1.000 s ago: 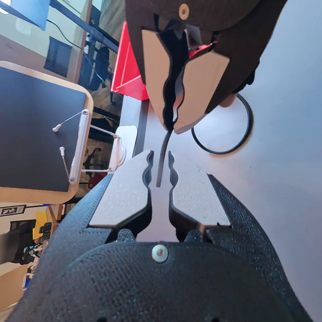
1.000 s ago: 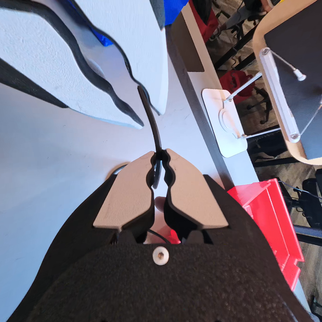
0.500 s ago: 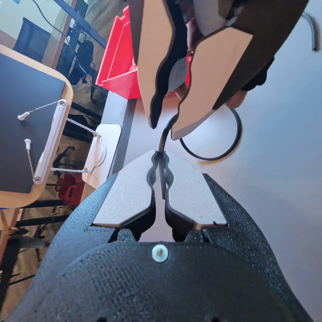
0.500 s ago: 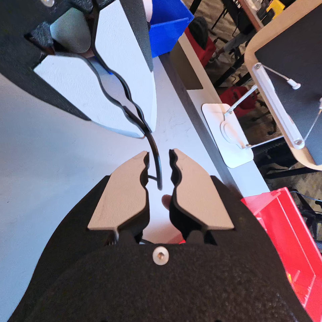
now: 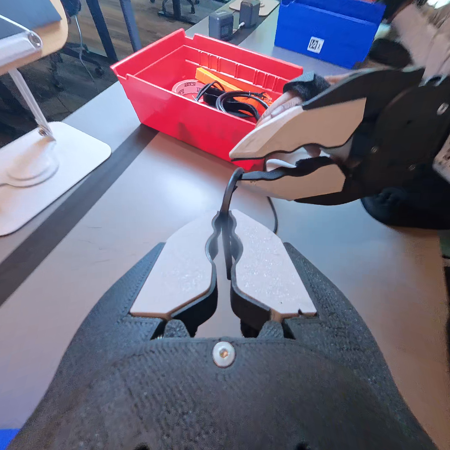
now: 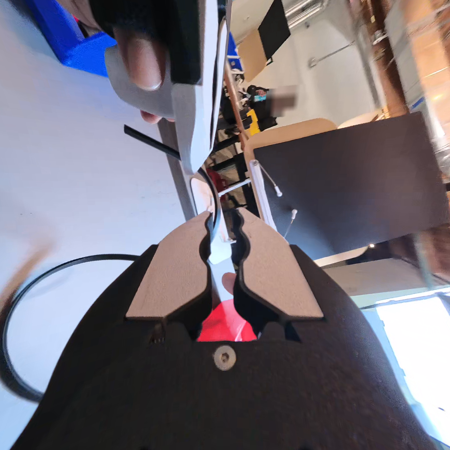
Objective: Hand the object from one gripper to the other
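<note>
The left gripper (image 5: 225, 215) is clenched on the black strip (image 5: 227, 194), pinching it between its tips so that it arcs up and over to the right gripper (image 5: 239, 168). The right gripper's jaws stand apart: the strip lies against its lower finger (image 5: 292, 185), unpinched, and in its own view (image 6: 222, 214) the strip runs along the left finger only.

The likely trouble is a snag. The strip curls over that lower fingertip, so if the right gripper draws off sideways it could drag the strip and twist it out of the left's narrow pinch. The hold sits close to the strip's end, so a small pull might free it, and it would fall to the table (image 5: 121, 219).

The table is smooth and grey. A red bin (image 5: 190, 97) with cables and tape stands toward its far edge, a blue bin (image 5: 326, 31) behind that. A white lamp base (image 5: 48, 165) rests at the left edge, and a black ring (image 6: 29, 292) lies flat near the right gripper. Beyond are desks and chairs.
</note>
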{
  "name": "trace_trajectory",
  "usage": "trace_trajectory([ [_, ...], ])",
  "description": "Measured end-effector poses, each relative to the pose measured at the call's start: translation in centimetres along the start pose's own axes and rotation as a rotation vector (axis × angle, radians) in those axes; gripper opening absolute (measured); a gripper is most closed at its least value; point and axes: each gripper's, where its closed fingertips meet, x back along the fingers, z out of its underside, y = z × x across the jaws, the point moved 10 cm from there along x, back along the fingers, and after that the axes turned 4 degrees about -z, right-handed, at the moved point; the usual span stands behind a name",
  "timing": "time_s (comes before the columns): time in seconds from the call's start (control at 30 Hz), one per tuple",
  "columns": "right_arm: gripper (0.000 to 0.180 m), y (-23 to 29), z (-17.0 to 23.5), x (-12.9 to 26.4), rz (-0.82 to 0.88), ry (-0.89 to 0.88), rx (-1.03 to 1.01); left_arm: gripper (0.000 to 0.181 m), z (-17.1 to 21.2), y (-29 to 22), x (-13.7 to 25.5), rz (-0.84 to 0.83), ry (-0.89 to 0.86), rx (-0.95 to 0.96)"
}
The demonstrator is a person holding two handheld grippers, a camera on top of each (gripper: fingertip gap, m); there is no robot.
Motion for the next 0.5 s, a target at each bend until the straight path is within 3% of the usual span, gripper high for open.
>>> trace_trajectory([
  [0.23, 0.004, 0.6, 0.1, -0.4, 0.051, -0.009, -0.02, 0.005, 0.3, 0.7, 0.1, 0.051, -0.007, 0.093],
  [0.37, 0.004, 0.6, -0.1, -0.5, -0.032, 0.037, -0.074, 0.02, -0.1, -0.5, 0.0, -0.082, 0.011, -0.104],
  [0.5, 0.004, 0.6, -0.5, -0.5, -0.116, 0.038, -0.146, 0.017, -0.5, -2.0, -0.6, -0.202, 0.014, -0.287],
])
